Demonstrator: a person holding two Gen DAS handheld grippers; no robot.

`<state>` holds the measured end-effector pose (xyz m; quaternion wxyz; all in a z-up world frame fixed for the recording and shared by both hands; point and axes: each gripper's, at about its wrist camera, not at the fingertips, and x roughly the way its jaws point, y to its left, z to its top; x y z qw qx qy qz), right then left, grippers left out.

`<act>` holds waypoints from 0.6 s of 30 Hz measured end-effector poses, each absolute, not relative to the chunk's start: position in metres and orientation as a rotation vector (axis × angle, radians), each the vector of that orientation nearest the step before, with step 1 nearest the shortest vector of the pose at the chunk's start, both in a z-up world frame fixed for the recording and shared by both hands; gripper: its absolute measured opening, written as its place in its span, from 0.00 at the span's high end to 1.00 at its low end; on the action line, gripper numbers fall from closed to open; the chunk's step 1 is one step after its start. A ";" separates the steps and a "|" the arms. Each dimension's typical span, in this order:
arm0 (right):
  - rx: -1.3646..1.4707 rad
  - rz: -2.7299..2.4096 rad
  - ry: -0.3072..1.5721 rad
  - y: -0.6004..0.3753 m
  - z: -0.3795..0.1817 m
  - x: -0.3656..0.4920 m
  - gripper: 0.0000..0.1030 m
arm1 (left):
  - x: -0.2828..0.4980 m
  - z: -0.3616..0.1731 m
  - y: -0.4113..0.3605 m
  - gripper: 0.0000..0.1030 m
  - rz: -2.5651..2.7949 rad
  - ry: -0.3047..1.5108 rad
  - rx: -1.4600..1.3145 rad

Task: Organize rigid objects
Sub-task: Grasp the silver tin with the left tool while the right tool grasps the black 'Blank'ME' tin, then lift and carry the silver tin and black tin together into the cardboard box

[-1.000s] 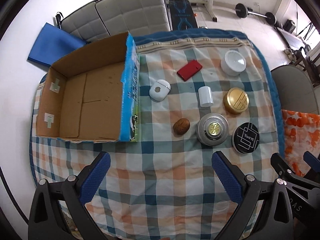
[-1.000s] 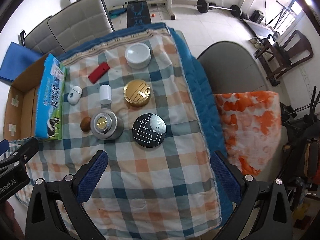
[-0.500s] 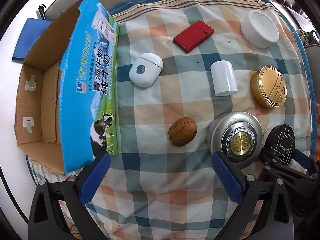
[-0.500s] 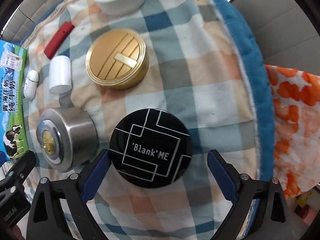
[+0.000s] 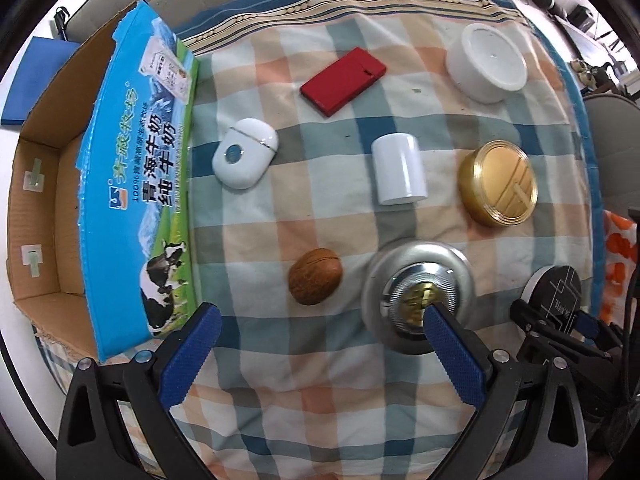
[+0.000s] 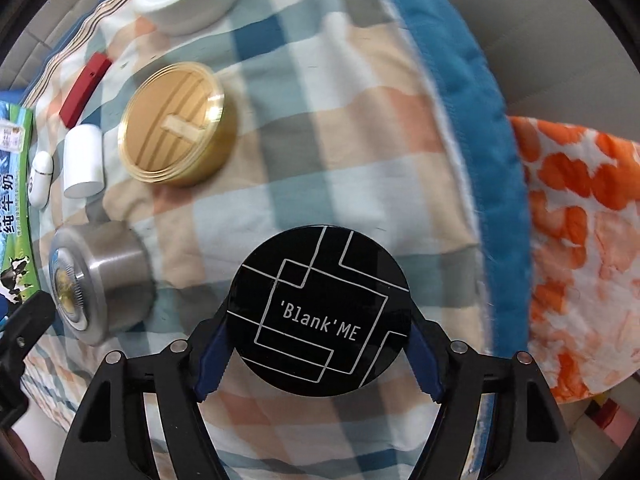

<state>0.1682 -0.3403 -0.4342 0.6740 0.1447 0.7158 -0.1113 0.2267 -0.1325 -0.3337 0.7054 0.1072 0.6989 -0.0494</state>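
Because the black round compact [image 6: 320, 312] is flat and wide, the right gripper [image 6: 316, 356] takes it by its rim, one blue pad on each side, and the fingers are closed against it. It seems slightly raised from the checkered cloth [image 6: 312, 120], but I cannot tell this surely. The left gripper [image 5: 316, 332] hangs with its fingers spread wide, grasping nothing, above the walnut [image 5: 316, 282] and the silver round case [image 5: 418, 296]. The other objects lie apart on the cloth, so each can be gripped alone. The cardboard milk carton box [image 5: 132, 208] stands open at the left, probably the place for collecting them.
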 end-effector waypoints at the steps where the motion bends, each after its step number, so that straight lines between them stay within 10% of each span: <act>1: 0.323 -0.253 1.614 -0.344 -0.436 0.166 0.25 | 0.226 -0.334 -0.137 0.00 -0.121 1.559 0.235; 18: 0.335 -0.259 1.616 -0.372 -0.431 0.144 0.24 | 0.239 -0.383 -0.197 0.03 -0.237 1.635 0.310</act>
